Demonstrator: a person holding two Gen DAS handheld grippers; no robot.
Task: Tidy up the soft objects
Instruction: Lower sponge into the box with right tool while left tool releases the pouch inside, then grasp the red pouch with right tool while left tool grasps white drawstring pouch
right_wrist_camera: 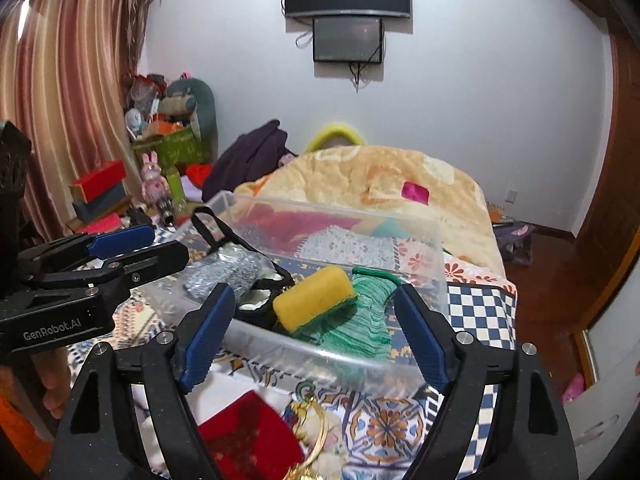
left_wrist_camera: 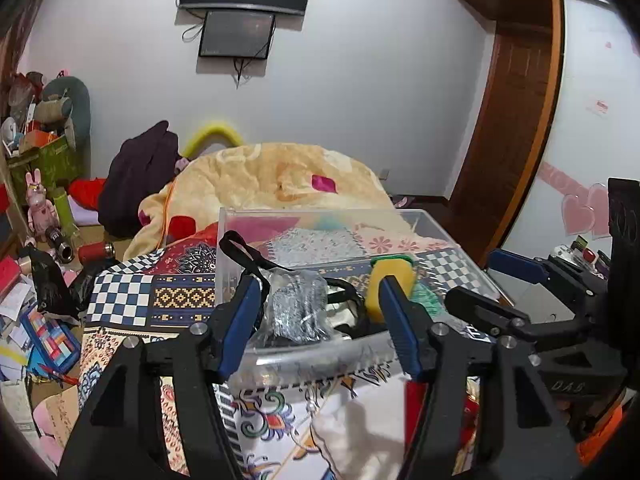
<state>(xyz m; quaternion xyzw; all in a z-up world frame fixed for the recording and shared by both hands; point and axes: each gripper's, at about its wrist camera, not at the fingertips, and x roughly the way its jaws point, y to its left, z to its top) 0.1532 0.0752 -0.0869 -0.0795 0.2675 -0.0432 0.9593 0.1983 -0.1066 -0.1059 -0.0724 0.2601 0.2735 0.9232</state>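
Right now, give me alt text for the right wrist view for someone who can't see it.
A clear plastic bin on a patterned bedspread holds a yellow sponge, a green knit cloth and a grey speckled bundle. The right tool sits open before the bin's near wall, holding nothing; the left tool shows at left.

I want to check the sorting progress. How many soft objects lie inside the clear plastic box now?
3 visible: a grey knitted item in plastic wrap at the left, a yellow sponge in the middle, a green knitted cloth at the right. A black strap lies there too; more may be hidden underneath.
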